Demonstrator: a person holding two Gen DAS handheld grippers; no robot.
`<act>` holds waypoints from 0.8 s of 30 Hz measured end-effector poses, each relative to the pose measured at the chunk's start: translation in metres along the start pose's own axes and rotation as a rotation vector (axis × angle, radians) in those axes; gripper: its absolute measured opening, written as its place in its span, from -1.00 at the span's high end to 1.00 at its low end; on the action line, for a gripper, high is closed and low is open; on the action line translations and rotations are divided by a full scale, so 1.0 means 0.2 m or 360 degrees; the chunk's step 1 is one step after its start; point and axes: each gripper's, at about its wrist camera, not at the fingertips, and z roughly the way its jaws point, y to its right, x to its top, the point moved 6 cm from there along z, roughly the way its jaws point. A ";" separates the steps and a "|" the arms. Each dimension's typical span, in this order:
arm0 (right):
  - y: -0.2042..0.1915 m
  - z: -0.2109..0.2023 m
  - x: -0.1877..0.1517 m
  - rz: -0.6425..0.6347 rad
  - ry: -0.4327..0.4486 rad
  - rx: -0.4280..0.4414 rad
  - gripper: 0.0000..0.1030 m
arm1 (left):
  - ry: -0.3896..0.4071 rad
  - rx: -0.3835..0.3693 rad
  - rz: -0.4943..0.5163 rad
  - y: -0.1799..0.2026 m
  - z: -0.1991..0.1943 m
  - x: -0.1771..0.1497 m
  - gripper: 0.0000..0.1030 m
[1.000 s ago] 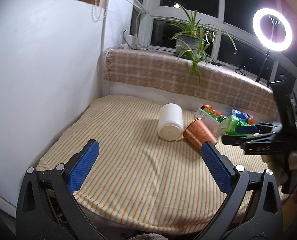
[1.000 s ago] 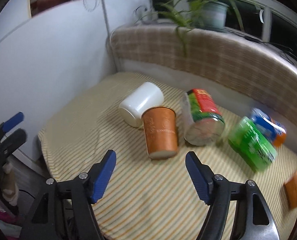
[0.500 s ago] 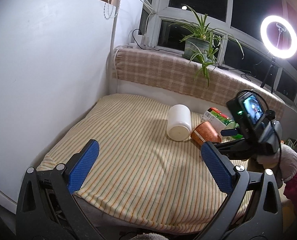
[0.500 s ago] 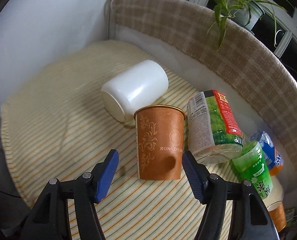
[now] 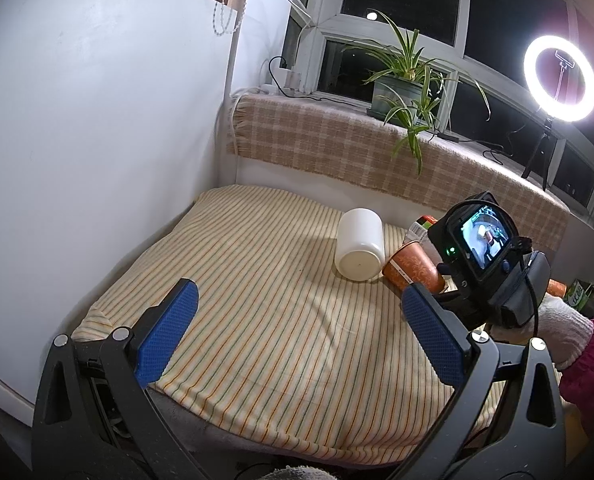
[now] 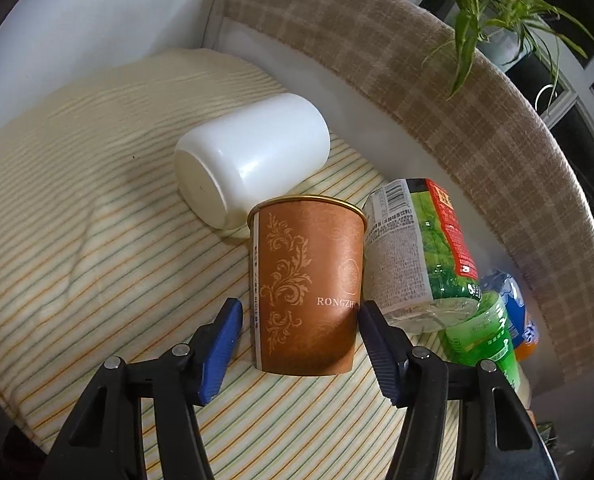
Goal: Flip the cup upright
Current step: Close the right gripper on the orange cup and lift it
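Right gripper, held low over the striped cushion, its blue fingers spread and straddling the base end of the orange paper cup without visibly pressing it. The cup lies on its side, rim pointing away, touching the white jar and a green-labelled bottle. Left gripper hovers apart, fingers wide and holding nothing, the cup well beyond its right finger.
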 end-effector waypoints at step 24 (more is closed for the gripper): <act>0.08 -0.30 -0.17 0.0310 0.0235 0.0152 -0.11 | -0.0004 -0.0013 0.0030 0.03 0.01 -0.01 -1.00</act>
